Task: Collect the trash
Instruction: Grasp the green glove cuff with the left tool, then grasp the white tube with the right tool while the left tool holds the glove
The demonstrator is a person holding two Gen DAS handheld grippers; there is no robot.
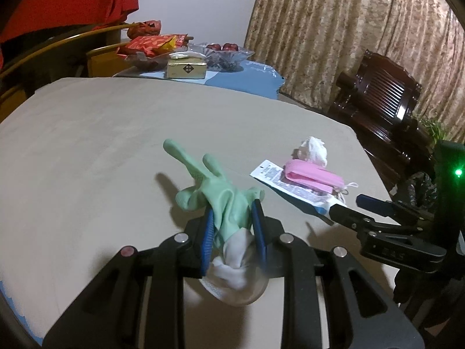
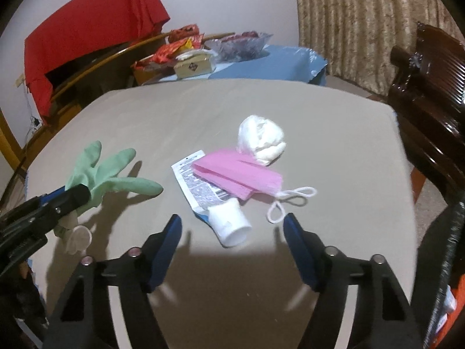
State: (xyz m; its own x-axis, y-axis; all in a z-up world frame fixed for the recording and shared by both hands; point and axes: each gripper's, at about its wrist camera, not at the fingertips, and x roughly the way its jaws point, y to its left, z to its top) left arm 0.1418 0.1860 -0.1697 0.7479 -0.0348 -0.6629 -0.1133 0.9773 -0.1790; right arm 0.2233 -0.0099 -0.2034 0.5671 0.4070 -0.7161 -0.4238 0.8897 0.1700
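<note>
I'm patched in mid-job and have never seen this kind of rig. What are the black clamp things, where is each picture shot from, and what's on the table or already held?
There is no robot arm: a person carries a two-finger clamp in each hand, and a fisheye camera on each looks out along its fingers.

The left wrist picture shows the left gripper, closed on a green rubber glove, pinched near its white cuff. The right wrist picture shows the right gripper, open, holding nothing, its fingers either side of the cap of a white squeeze tube.

On the beige table the tube lies partly under a folded pink face mask, and beside that sits a crumpled white tissue. Snack packets, a box and a bowl sit on a blue-covered surface behind.
</note>
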